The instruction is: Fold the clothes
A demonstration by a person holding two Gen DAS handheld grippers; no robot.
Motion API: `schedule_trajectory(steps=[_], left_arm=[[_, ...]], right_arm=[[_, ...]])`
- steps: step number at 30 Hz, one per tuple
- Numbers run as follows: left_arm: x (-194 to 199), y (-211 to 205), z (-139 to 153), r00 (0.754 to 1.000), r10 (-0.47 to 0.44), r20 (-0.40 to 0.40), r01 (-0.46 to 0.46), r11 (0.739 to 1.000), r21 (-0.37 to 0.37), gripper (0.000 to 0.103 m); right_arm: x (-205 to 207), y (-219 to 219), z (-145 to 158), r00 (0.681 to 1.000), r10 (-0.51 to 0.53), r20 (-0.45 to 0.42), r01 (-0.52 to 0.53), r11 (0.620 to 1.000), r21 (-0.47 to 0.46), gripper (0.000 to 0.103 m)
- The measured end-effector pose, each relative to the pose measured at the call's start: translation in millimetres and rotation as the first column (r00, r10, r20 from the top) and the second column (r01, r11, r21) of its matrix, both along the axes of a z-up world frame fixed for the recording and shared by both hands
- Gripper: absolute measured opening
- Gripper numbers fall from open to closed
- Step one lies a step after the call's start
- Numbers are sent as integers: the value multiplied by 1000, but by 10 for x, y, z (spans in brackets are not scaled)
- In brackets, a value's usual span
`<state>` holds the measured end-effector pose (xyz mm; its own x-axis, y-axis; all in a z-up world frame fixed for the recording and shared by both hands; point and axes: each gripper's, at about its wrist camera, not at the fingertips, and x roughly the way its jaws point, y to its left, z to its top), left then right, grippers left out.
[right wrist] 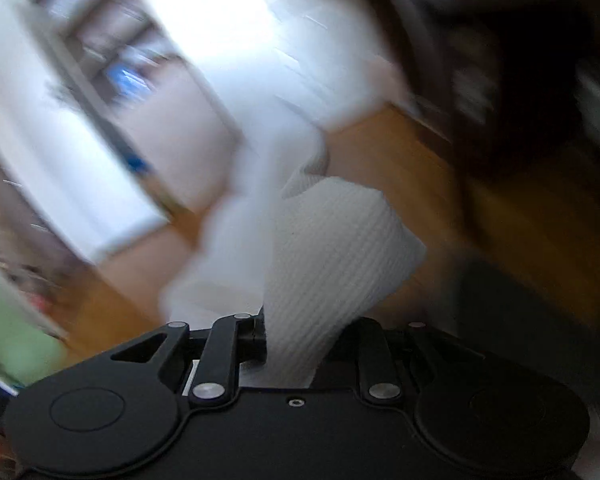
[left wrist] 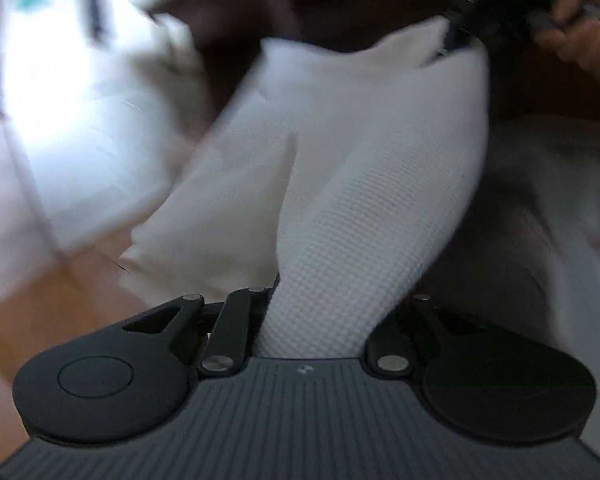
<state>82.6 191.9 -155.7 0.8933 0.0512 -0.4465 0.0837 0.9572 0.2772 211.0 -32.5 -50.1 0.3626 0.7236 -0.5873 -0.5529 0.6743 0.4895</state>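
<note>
White waffle-knit garment (left wrist: 340, 168) pinched in both left gripper (left wrist: 316, 316) and right gripper (right wrist: 296, 344), fabric toward twelve o'clock.

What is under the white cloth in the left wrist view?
The white cloth hangs in the air between the left gripper and right gripper. Beneath it: wooden floor and blurred pale fabric; anything directly behind is covered.

A: What is the left hand-held gripper (left wrist: 316, 312) showing near the lens?
B: A grey ribbed body, two black round discs, black link arms and silver rivets.
A: And the right hand-held gripper (right wrist: 296, 344)?
B: All black, the same discs and rivets, one small screw at centre.
</note>
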Motion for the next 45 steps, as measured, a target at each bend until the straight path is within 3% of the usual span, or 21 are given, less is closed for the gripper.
schedule_trajectory(steps=[2,4,7,9,11,16,20,24,25,27,28,31,33,35,39,41,43,45], left_arm=[[-56,-269,-358,998,-25,-53,29,997,77,16],[-107,-399,-437,1000,11,-22,-7,988,151,16],[-71,-411,-329,999,42,-19,-40,994,101,16],[-56,-374,-261,999,47,-27,-46,998,44,16],[-72,-393,-265,999,40,-35,-38,998,45,16],[-163,-382,-335,999,14,-41,-9,994,107,18],[-172,-349,-331,999,28,-42,-24,996,83,20],[-209,-407,-255,997,55,-49,-50,993,110,24],[-240,-434,-224,997,53,-57,-45,991,130,26],[-325,-487,-151,996,35,-85,-20,985,169,28],[-374,-499,-108,994,17,-107,2,984,177,32],[-608,-497,12,987,-60,-147,77,991,113,50],[-735,-434,108,980,-112,-162,116,993,19,57],[-841,-354,202,976,-148,-158,137,988,-76,60],[-843,-151,325,992,-104,-77,88,978,-190,66],[-706,5,356,996,-74,-40,59,954,-293,69],[-472,130,323,996,-49,-71,19,927,-375,69],[-240,209,250,987,-22,-158,-45,914,-404,69]], right_arm=[[-135,-290,-585,993,-95,-68,91,994,-66,24],[-274,-530,-1053,975,-172,-144,172,985,-15,27],[-419,-885,-1326,941,-259,-217,302,933,194,30],[-494,-967,-1411,926,-297,-234,352,903,245,33],[-561,-971,-1437,920,-318,-231,372,893,254,46],[-566,-1048,-1295,910,-350,-220,397,889,229,57],[-265,-1096,-1172,876,-405,-260,468,843,265,69],[272,-915,-1093,862,-416,-288,458,884,95,69],[357,-905,-1050,854,-442,-275,474,878,63,69],[426,-947,-878,854,-477,-205,499,863,70,65],[421,-1017,-744,859,-486,-164,507,853,127,62],[369,-1278,-468,847,-522,-96,528,810,256,44],[289,-1303,-448,858,-508,-81,512,825,238,36],[208,-1327,-428,867,-493,-66,495,841,220,37],[40,-1355,-405,888,-459,-41,458,869,187,46],[-115,-1272,-539,906,-419,-62,423,886,191,53],[-256,-1214,-683,911,-402,-94,413,890,193,55],[-400,-1174,-810,912,-398,-101,410,894,179,58]])
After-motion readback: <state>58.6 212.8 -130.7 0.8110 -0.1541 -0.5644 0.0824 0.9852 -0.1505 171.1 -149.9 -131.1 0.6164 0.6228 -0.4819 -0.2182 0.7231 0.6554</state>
